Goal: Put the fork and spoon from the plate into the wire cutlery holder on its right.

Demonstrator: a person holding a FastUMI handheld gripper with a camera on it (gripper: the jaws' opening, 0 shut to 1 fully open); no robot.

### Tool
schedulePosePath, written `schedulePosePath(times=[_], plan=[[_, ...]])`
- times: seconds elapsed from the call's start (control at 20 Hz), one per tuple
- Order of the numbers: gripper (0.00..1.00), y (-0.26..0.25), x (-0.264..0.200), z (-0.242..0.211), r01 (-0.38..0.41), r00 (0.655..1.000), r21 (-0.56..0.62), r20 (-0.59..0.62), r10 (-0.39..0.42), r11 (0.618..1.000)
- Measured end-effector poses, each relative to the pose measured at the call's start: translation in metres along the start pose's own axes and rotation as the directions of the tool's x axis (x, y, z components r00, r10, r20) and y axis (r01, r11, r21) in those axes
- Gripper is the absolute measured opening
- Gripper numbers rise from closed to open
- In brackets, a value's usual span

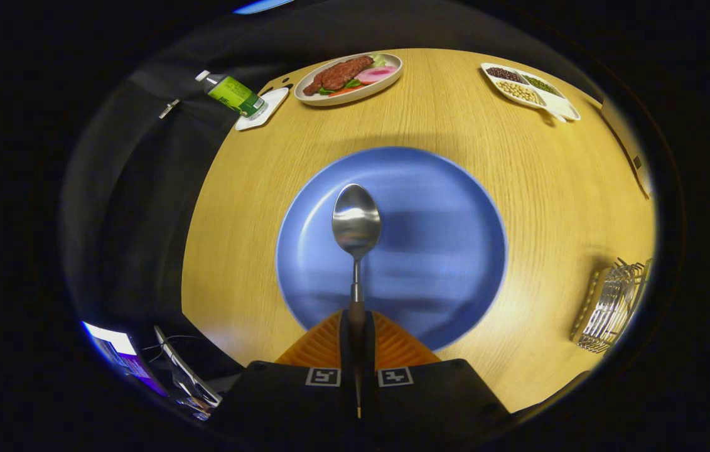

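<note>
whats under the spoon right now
The spoon is clamped by its handle in the gripper, jaws shut on it, bowl pointing forward. Beneath it is the blue plate, bare where visible. The spoon and jaws cover a strip of the plate.

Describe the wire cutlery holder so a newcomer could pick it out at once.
Start at the big blue plate in the middle of the round wooden table, above which the gripper holds a spoon. Look right of the plate, near the table's edge: the wire cutlery holder is there, the table's one bare-metal, see-through thing.
</note>
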State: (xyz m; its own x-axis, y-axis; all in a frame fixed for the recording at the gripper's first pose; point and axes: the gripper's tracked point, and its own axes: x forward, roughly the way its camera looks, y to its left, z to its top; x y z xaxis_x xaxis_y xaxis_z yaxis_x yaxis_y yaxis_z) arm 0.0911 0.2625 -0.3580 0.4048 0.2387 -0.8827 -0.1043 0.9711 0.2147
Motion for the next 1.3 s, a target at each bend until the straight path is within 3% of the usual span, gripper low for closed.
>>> schedulePosePath(times=[0.35,0.65,0.8,1.3], plan=[[0.07,-0.039,-0.102,-0.021,0.017,1.000,-0.096,-0.023,-0.019,0.995],[0.07,-0.110,-0.182,-0.037,0.134,0.990,-0.076,-0.042,-0.137,0.988],[0.07,-0.142,-0.205,-0.041,0.194,0.978,-0.044,-0.065,-0.197,0.980],[0.07,-0.194,-0.222,-0.045,0.245,0.934,0.054,-0.280,-0.220,0.968]])
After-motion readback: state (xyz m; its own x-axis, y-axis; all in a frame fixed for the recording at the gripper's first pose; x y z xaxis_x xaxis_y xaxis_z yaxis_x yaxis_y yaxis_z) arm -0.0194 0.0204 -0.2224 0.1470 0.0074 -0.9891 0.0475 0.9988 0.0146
